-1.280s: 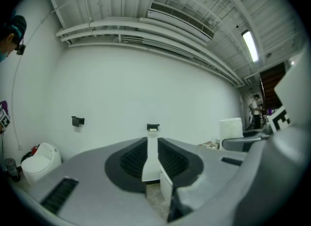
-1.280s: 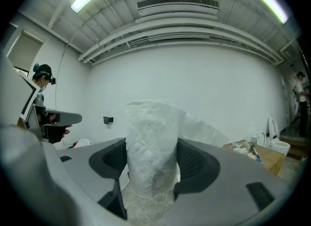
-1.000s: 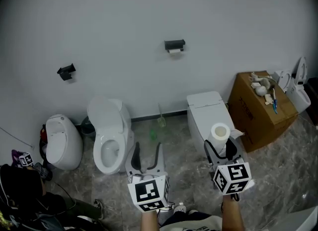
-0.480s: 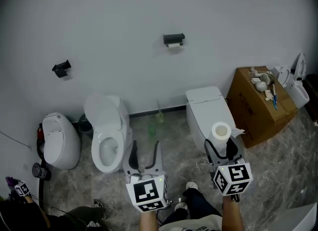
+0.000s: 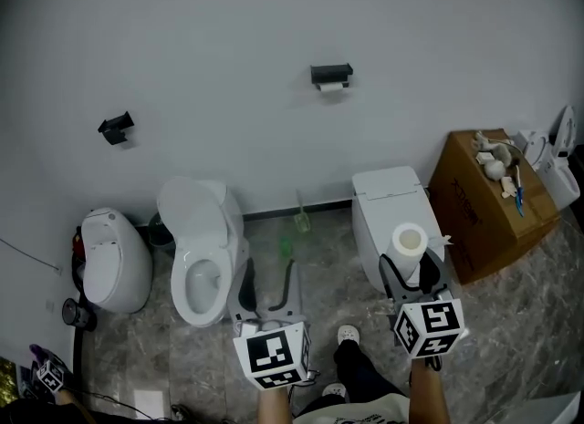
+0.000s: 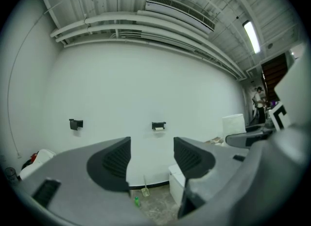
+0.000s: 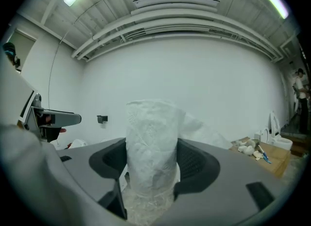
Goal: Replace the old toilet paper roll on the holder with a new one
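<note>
Right gripper [image 5: 408, 274] clamped on upright new toilet paper roll [image 5: 408, 242]. Left gripper [image 5: 270, 278] jaws apart, empty. Wall holder [image 5: 330, 74] at roll's 11 o'clock; white toilet [image 5: 391, 205] stands between. Cardboard box [image 5: 493, 196] at 2 o'clock.

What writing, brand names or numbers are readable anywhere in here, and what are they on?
No text reads clearly.
Cardboard box: dark print on its side, too small and blurred to read.
Left gripper and right gripper: cubes carry black-and-white square patterns, no letters.
Toilet paper roll: no print.
</note>
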Action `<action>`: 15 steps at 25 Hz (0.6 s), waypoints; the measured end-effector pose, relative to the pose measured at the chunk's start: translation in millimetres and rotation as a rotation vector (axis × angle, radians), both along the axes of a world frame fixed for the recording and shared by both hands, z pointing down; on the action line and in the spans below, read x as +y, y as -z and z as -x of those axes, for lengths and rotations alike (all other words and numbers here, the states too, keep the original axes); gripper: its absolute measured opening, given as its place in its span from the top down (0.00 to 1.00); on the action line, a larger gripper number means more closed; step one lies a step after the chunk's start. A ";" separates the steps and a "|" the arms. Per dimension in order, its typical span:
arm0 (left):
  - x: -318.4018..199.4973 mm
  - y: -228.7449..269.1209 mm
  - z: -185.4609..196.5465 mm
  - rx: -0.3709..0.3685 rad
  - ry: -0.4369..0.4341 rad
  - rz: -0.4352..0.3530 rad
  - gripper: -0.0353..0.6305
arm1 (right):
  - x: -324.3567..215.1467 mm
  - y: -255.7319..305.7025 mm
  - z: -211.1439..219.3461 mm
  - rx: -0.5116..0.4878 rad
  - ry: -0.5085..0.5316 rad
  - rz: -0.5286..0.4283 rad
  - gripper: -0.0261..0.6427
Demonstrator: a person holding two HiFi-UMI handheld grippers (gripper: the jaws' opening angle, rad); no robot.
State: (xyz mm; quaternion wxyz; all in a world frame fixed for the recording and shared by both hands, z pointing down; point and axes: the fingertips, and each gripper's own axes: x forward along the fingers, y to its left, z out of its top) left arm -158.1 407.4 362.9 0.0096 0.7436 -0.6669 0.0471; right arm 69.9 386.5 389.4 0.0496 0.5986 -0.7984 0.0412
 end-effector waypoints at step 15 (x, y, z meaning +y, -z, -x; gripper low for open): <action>-169.7 24.2 -27.8 -0.012 0.091 -0.052 0.56 | -184.2 26.1 -31.7 -0.020 0.071 -0.045 0.50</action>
